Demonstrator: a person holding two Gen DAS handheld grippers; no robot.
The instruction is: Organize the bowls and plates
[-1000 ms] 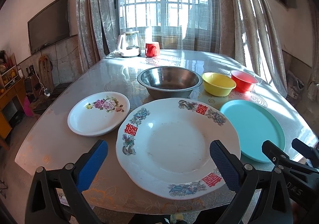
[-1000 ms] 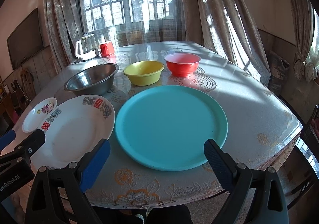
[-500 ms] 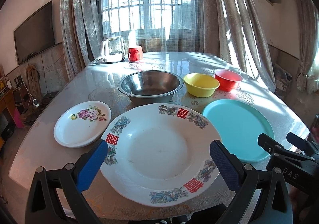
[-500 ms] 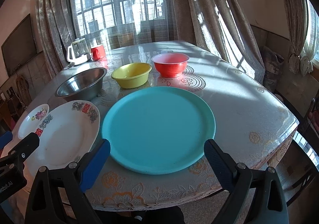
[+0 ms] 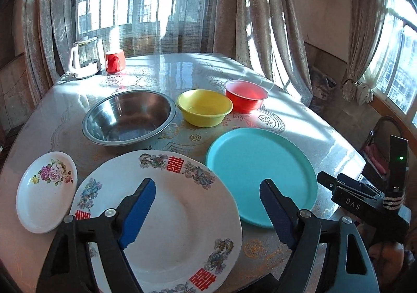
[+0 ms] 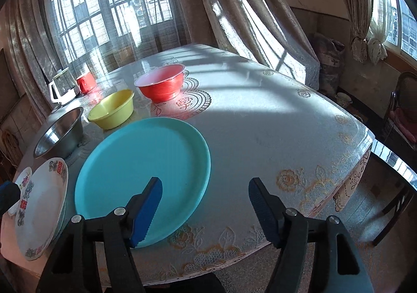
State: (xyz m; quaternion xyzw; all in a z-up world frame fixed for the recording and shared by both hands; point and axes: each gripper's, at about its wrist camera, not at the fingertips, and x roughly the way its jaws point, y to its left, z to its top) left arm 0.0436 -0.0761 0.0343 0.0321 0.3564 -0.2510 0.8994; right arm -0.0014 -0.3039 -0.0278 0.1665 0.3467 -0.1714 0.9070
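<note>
Looking at the big white plate (image 5: 166, 217) on the table's near edge, teal plate (image 5: 260, 175) just beside it, small floral plate (image 5: 45, 190) toward the left edge. Steel bowl (image 5: 129, 117), yellow bowl (image 5: 204, 108) and red bowl (image 5: 246, 95) sit in a row behind. Both views just swung right and closer. My left gripper (image 5: 208, 214) and right gripper (image 6: 206, 211) are wide open, holding nothing, so I'd guess stacking hasn't started.

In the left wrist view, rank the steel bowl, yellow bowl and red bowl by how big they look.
1. Round steel bowl, clearly largest.
2. Yellow plastic bowl.
3. Red plastic bowl, slightly smaller-looking, though it sits farther from the camera, so its order with the yellow one is unsure.
</note>
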